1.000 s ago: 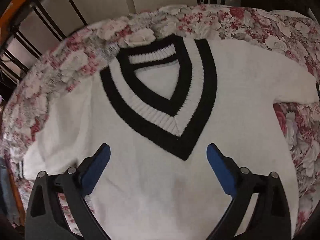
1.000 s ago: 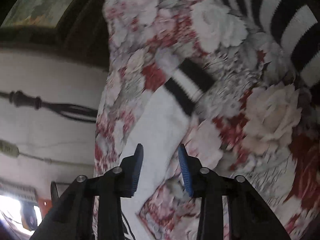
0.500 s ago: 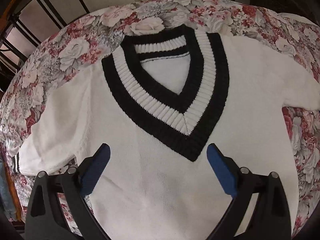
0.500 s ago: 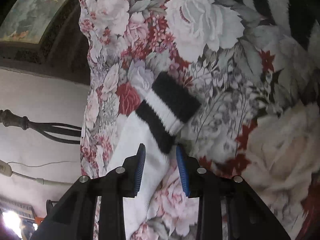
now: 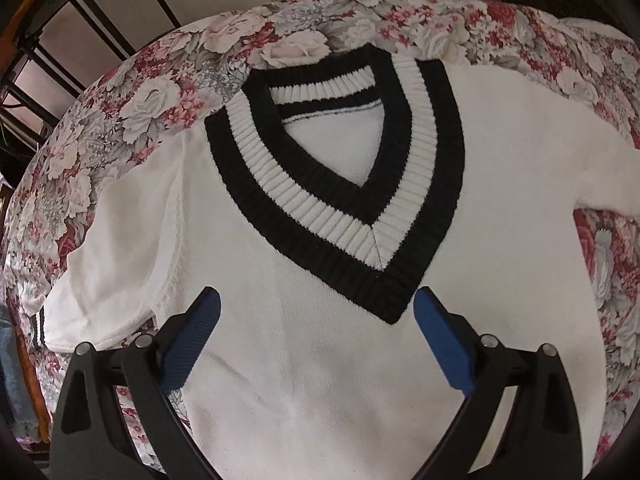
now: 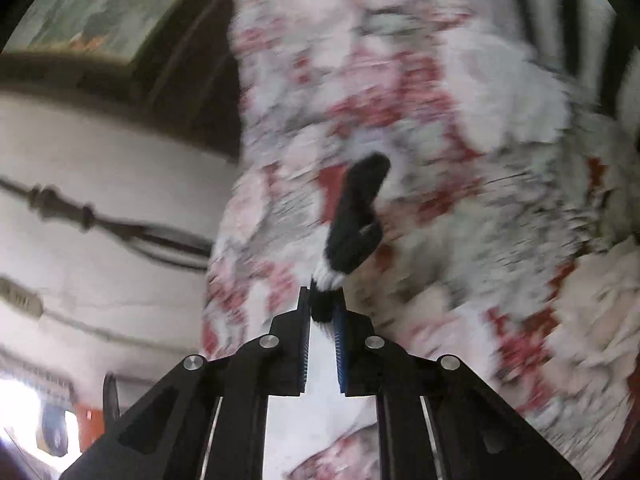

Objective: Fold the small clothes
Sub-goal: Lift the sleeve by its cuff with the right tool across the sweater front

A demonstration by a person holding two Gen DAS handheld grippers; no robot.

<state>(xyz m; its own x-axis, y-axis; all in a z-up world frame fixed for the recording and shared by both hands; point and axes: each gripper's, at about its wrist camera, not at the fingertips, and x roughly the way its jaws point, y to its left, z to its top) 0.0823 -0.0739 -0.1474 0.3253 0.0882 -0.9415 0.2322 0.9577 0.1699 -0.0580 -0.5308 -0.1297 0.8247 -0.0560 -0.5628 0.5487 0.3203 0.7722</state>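
The white V-neck sweater (image 5: 340, 360) lies face up and spread flat on the floral bedcover (image 5: 132, 108), collar toward twelve o'clock in the left wrist view, one sleeve (image 5: 116, 248) out at nine o'clock and the other running off at three.

The left gripper (image 5: 316, 320) hangs over the chest just below the point of the V, jaws wide apart and holding nothing.

The right gripper (image 6: 322, 312) has just been closing, and its jaws are now clamped on the striped sleeve cuff (image 6: 352, 224); the black end sticks out beyond them toward twelve o'clock. That view is motion-blurred.

Assessment: the knit is soft, limp and light, with no stiffness to carry a fold. The ribbed cuff and collar band are the thicker, firmer parts and should hold best. Risk: the loose knit may stretch or drag the body askew.
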